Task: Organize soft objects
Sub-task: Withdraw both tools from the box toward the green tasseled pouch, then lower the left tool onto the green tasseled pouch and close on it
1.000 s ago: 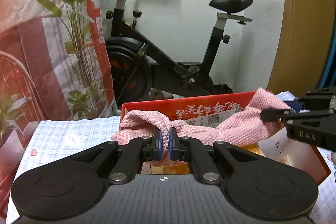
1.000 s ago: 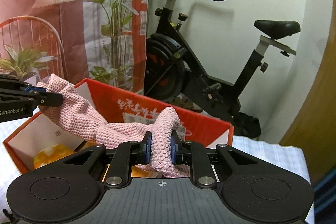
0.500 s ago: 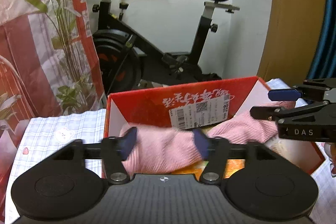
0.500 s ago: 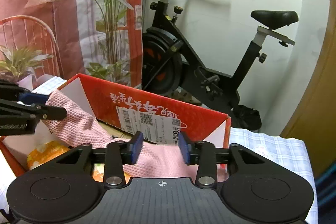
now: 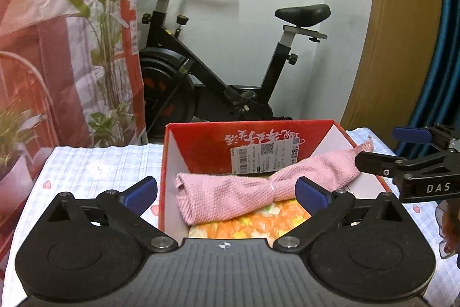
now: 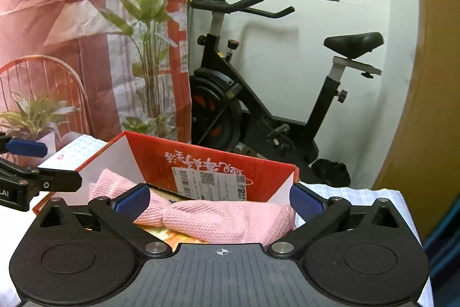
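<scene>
A pink knitted cloth (image 5: 230,197), tied at its middle, lies in the red cardboard box (image 5: 201,146) on top of an orange and yellow patterned soft thing (image 5: 253,223). My left gripper (image 5: 226,193) hangs over the box's near edge, its jaws opening wide, blue pads apart from the cloth. The right gripper (image 5: 385,148) shows at the right beside the cloth's far corner. In the right wrist view the right gripper (image 6: 220,199) is also opening wide above the cloth (image 6: 218,217) and holds nothing. The left gripper (image 6: 49,163) shows at the left of the box (image 6: 161,160).
The box stands on a table with a checked cloth (image 5: 95,163). Behind it are a black exercise bike (image 5: 201,82), a leafy plant (image 6: 149,48) and a red and white curtain (image 6: 57,5). A wooden panel (image 5: 402,33) stands on the right. A hand (image 5: 448,223) shows at the right edge.
Both grippers went from shut on the pink cloth to wide open. The cloth dropped from above the box into it. Both grippers drew back a little.
</scene>
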